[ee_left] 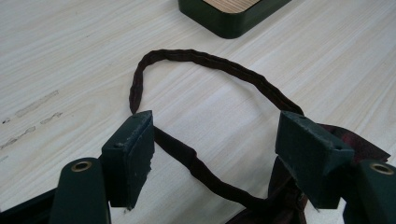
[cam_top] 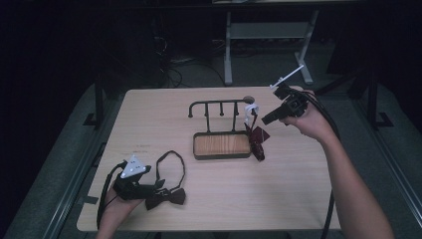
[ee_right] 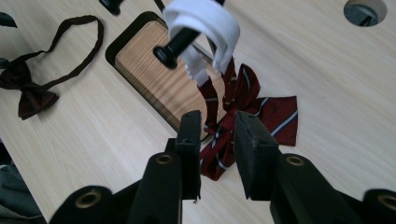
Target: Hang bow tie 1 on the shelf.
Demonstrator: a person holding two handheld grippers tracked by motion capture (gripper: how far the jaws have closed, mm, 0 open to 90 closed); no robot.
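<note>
Because the white strap of the striped bow tie is looped over the end peg of the rack, the tie hangs down beside the rack's wooden base, its lower end trailing onto the table just off the base's right edge; that looks like the point of the work, hanging bow ties on the pegs. In the right gripper view, the right gripper sits just short of the hung tie with its jaws a little apart, the red cloth showing in the gap between them but not pinched, which reads as a release made once the peg took the weight. Near the table's front left corner the dark bow tie lies flat with its neck strap spread in an open loop, probably so it can be picked up next. The left gripper rests low over it, jaws wide apart, one on either side of the strap and gripping nothing. By count: two bow ties, one hung and one lying; one rack with four pegs along its bar as far as can be made out; two grippers; one round hole in the table near its far edge.
</note>
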